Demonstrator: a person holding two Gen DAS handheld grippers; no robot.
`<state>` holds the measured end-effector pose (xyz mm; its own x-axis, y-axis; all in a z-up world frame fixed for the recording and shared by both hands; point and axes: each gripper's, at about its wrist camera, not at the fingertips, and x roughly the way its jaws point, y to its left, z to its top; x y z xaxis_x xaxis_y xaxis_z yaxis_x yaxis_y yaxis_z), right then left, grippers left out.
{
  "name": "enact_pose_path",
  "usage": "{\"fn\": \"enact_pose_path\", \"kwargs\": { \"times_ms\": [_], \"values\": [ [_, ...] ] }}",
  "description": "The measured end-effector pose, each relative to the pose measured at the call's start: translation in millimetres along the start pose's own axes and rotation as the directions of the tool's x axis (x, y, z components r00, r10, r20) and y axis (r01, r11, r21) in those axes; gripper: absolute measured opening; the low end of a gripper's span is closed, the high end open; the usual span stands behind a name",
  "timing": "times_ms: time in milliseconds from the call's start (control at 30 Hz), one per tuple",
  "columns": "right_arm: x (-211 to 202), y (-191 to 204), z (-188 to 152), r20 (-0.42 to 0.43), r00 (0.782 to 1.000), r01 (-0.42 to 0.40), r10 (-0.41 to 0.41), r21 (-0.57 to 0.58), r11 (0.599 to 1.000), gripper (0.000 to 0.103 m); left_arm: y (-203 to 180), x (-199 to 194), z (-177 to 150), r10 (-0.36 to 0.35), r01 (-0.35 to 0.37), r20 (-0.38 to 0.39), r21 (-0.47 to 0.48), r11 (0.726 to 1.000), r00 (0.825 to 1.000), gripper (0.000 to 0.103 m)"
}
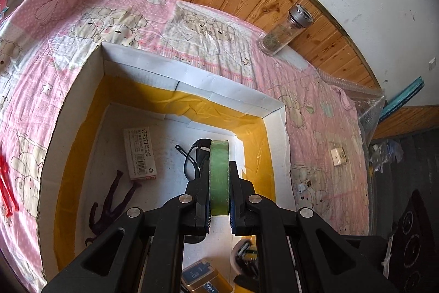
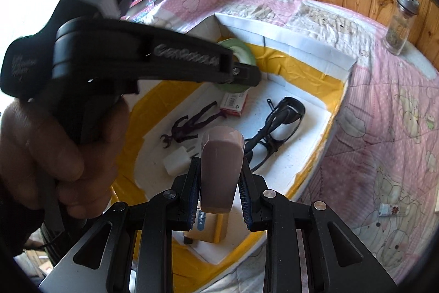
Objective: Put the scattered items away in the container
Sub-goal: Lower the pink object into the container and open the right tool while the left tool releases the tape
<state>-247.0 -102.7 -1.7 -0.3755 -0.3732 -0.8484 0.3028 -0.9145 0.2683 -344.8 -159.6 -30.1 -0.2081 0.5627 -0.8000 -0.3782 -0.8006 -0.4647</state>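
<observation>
The left gripper clamps the green tape roll above the box. The right gripper clamps a brown block. Better lower both before letting go.

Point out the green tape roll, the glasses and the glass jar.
green tape roll (image 1: 219, 177): left wrist view, outer edge band.
glasses (image 2: 288, 111): right wrist view, dark lens.
glass jar (image 1: 284, 35): left wrist view, clear body.

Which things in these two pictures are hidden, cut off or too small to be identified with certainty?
- Left wrist view: the gold tin is cut off by the bottom edge and the left gripper.
- Right wrist view: the staple box is partly behind the green tape roll; its print is unreadable.
- Right wrist view: the small packet on the quilt is too small to identify.
</observation>
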Motion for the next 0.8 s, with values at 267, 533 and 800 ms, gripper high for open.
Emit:
{"fn": "enact_pose_path", "kwargs": {
  "times_ms": [267,533,800],
  "values": [
    [13,13,1,-0.024,0.999,-0.03,0.03,-0.011,0.999,0.027,10,20,9,0.011,-0.009,-0.063,0.031,0.999,0.998,0.01],
    [25,17,1,-0.055,0.995,-0.086,0.087,0.023,0.996,0.027,16,40,13,0.028,-0.019,-0.115,0.073,0.997,0.993,0.01],
    [37,17,3,-0.082,0.995,-0.055,0.059,0.039,0.998,0.027,14,57,16,0.144,-0.118,-0.13,0.188,0.975,0.981,0.01]
  ]
}}
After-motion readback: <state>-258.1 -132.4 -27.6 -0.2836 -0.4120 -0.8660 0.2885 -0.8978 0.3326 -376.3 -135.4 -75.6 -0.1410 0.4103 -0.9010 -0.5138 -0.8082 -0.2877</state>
